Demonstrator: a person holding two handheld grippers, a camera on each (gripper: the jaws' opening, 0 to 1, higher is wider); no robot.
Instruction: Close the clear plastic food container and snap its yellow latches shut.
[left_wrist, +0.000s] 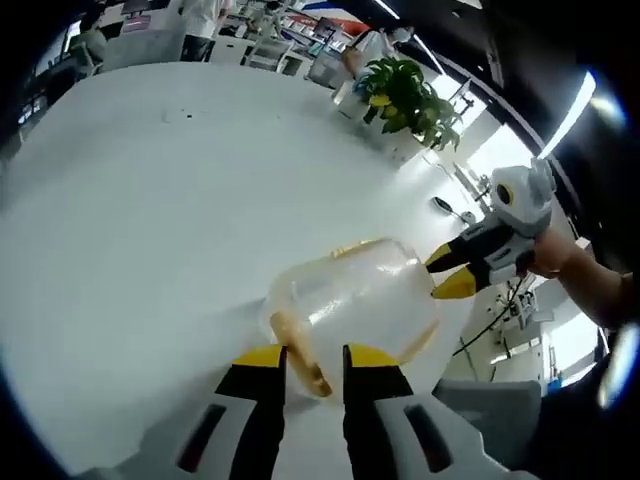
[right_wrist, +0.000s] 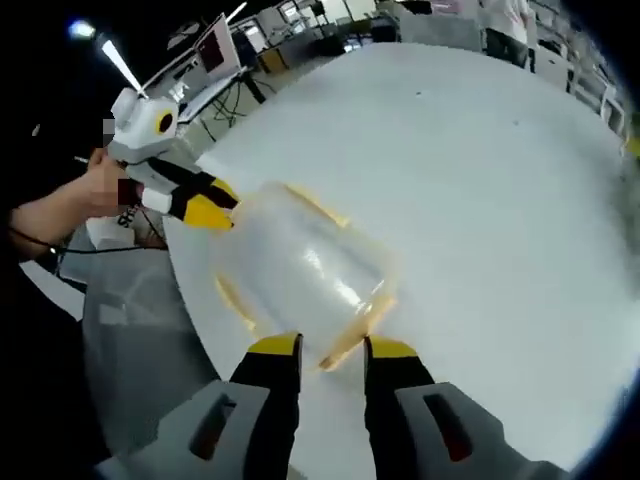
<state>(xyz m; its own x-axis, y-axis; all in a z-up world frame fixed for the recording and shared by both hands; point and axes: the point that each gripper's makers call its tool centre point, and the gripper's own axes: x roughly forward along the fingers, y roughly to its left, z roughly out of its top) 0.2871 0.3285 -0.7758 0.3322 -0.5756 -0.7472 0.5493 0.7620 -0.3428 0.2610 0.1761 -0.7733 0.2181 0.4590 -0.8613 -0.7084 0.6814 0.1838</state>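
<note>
Container (left_wrist: 355, 305) resting near the white surface's (left_wrist: 150, 220) edge, lid apparently down. Left tongs (left_wrist: 315, 357) spread narrowly, straddling a yellow latch (left_wrist: 300, 350) at the near end without clear contact; right tongs (right_wrist: 332, 348) likewise parted around the opposite latch (right_wrist: 345, 340). Best done by pressing both ends inward together, squarely, so nothing slides off the edge.

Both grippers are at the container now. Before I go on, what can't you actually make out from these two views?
- Latch state: on the clear container the yellow latches blur through the plastic in both views; snapped or open, unclear.
- Lid seating: the seam is lost in glare.
- Left gripper: the container's edge sits between its jaws; contact unclear.
- Right gripper: the same.
- Far table edge: cut off by the rim.
</note>
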